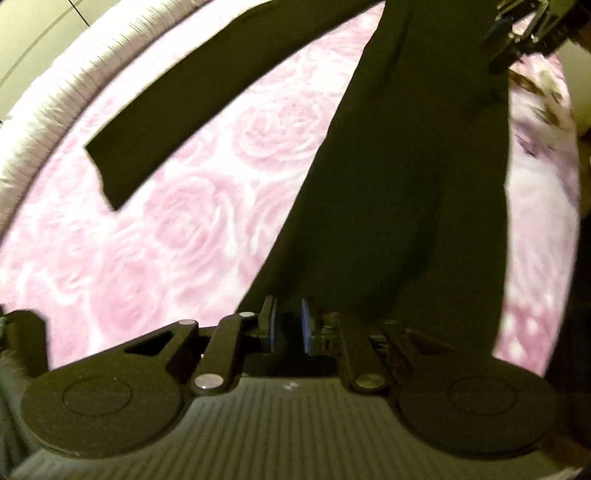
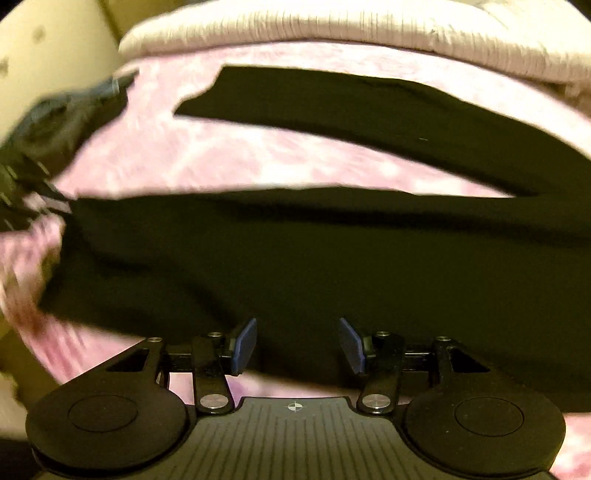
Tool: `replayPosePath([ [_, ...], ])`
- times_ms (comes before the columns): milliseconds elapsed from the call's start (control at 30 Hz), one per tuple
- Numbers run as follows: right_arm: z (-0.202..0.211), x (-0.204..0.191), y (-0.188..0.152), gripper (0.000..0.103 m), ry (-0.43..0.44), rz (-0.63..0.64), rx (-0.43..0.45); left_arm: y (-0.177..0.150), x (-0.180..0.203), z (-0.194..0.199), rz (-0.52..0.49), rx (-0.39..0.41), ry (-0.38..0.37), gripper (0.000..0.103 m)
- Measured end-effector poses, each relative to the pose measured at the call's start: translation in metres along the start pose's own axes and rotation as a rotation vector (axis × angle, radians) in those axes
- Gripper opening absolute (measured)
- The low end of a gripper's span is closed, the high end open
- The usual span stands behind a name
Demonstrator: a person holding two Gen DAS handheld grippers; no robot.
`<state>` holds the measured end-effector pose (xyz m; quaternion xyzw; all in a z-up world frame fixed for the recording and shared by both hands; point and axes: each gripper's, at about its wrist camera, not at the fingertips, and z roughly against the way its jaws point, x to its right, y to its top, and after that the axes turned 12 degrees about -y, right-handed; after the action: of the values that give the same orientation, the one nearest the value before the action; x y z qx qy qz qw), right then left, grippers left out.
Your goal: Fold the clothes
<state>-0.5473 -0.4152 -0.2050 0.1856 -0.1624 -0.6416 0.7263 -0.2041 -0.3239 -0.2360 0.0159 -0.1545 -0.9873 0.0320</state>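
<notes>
Left gripper [image 1: 288, 325] clamps the near trouser leg; right gripper [image 2: 297, 345] stands open over the black trousers [image 2: 332, 258], spread ahead on the rose-print blanket [image 1: 166, 221]. Advice: carry the held leg level onto the far leg [image 1: 177, 107], matching hems.

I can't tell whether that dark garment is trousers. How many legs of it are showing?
2. One leg lies flat toward the ruffled bed edge; the other stretches from the left gripper toward the right gripper. The waist end is out of view.
</notes>
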Motion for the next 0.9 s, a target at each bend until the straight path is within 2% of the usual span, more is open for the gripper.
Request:
replayPosePath([
  [100, -0.022, -0.021, 0.010, 0.054, -0.037, -0.074, 0.025, -0.002, -0.013, -0.036, -0.067, -0.035, 0.013, 0.010],
  [200, -0.047, -0.041, -0.004, 0.053, -0.041, -0.121, -0.084, -0.007, -0.019, -0.043, -0.152, -0.007, -0.003, 0.010],
  [333, -0.029, -0.084, -0.044, 0.053, -0.022, 0.006, -0.162, -0.010, -0.032, -0.035, -0.128, 0.017, -0.030, 0.010],
  [400, -0.020, -0.085, -0.045, 0.053, -0.032, -0.031, -0.171, -0.011, -0.038, -0.028, -0.106, 0.030, -0.030, 0.010],
  [433, -0.015, -0.086, -0.044, 0.053, -0.037, -0.048, -0.171, -0.012, -0.036, -0.021, -0.103, 0.043, -0.024, 0.009],
  [533, -0.008, -0.094, -0.017, 0.053, -0.040, -0.030, -0.039, -0.019, -0.019, 0.003, -0.105, 0.104, -0.060, 0.010],
  [567, -0.016, -0.099, -0.011, 0.053, -0.030, -0.020, -0.025, -0.022, -0.012, 0.008, -0.107, 0.116, -0.077, 0.010],
  [633, -0.033, -0.110, 0.002, 0.053, -0.009, -0.001, 0.002, -0.030, 0.011, 0.008, -0.119, 0.090, -0.128, 0.010],
  [700, -0.050, -0.120, 0.013, 0.053, 0.013, 0.019, 0.025, -0.044, 0.034, -0.004, -0.134, 0.012, -0.158, 0.010],
  [767, -0.067, -0.132, -0.001, 0.055, 0.050, 0.053, -0.041, -0.061, 0.053, -0.007, -0.160, -0.009, -0.141, 0.004],
  [800, -0.066, -0.140, -0.007, 0.057, 0.046, 0.084, -0.032, -0.068, 0.057, -0.004, -0.162, -0.012, -0.125, 0.002],
  [900, -0.050, -0.159, -0.025, 0.057, 0.151, 0.190, -0.052, -0.080, 0.055, 0.006, -0.088, -0.092, -0.134, 0.003],
])
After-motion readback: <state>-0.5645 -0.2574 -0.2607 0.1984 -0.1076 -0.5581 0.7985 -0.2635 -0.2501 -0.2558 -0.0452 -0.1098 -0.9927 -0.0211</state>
